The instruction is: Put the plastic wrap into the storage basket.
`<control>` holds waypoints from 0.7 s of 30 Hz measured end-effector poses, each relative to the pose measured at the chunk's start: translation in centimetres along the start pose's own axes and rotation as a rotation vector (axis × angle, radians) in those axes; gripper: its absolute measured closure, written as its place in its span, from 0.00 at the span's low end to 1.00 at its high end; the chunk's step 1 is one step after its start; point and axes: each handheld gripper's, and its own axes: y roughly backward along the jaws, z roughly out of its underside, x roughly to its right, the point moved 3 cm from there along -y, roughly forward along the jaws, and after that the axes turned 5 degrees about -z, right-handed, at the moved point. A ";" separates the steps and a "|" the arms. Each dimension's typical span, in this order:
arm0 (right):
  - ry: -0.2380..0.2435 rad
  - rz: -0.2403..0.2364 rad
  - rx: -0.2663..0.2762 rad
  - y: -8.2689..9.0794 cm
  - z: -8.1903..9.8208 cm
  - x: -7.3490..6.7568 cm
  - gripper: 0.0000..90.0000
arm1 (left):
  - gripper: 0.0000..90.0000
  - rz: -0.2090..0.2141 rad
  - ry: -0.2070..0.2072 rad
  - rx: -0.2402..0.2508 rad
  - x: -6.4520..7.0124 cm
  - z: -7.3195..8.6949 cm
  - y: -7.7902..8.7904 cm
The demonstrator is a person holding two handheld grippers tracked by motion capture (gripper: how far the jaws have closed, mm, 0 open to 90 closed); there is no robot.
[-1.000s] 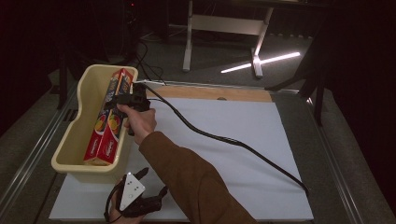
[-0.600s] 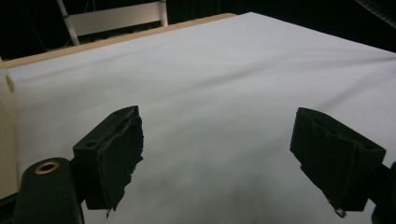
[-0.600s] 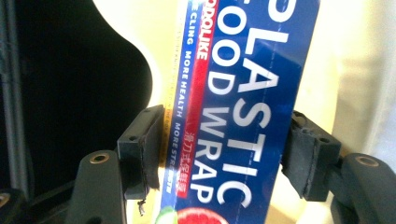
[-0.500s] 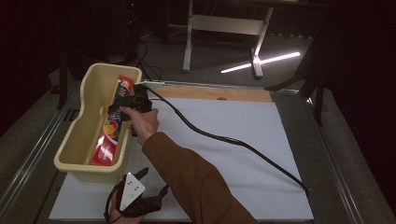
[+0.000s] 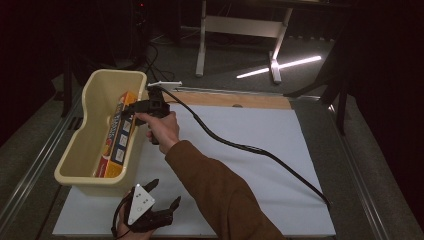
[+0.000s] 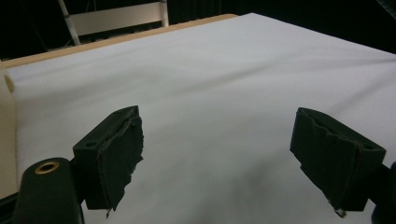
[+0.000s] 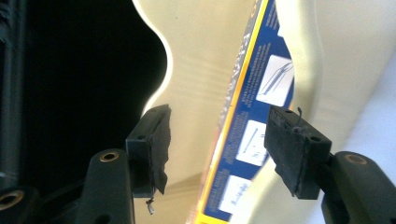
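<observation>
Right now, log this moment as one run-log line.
right gripper: open, at box | box: on edge in bin, against its right wall | bin: table's left side | left gripper: open, idle

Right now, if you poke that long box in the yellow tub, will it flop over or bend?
The long box looks like stiff cardboard with straight edges, so it probably won't bend. It stands on its narrow edge, leaning against the wall of the yellow tub, so a poke would likely tip it flat. It seems light for its length. The right gripper stands open beside it.
</observation>
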 end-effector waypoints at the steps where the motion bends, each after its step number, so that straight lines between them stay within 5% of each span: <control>1: 0.036 0.011 -0.002 0.2 0.2 -0.1 0.45 | 0.19 -0.001 0.001 0.000 0.0 0.0 0.0; 7: 0.269 0.057 0.003 2.3 1.5 -1.0 0.47 | 0.19 -0.006 0.001 0.002 -0.1 -0.1 0.1; 15: 0.653 0.332 0.054 5.9 4.6 -0.1 0.44 | 0.19 -0.010 -0.001 0.000 -0.2 -0.1 -0.1; 18: 0.736 0.406 0.076 7.2 6.3 0.8 0.44 | 0.19 -0.011 -0.005 -0.002 -0.2 -0.1 -0.1; 21: 0.764 0.453 0.084 8.2 7.7 1.7 0.43 | 0.19 -0.011 -0.006 -0.004 -0.1 -0.1 -0.2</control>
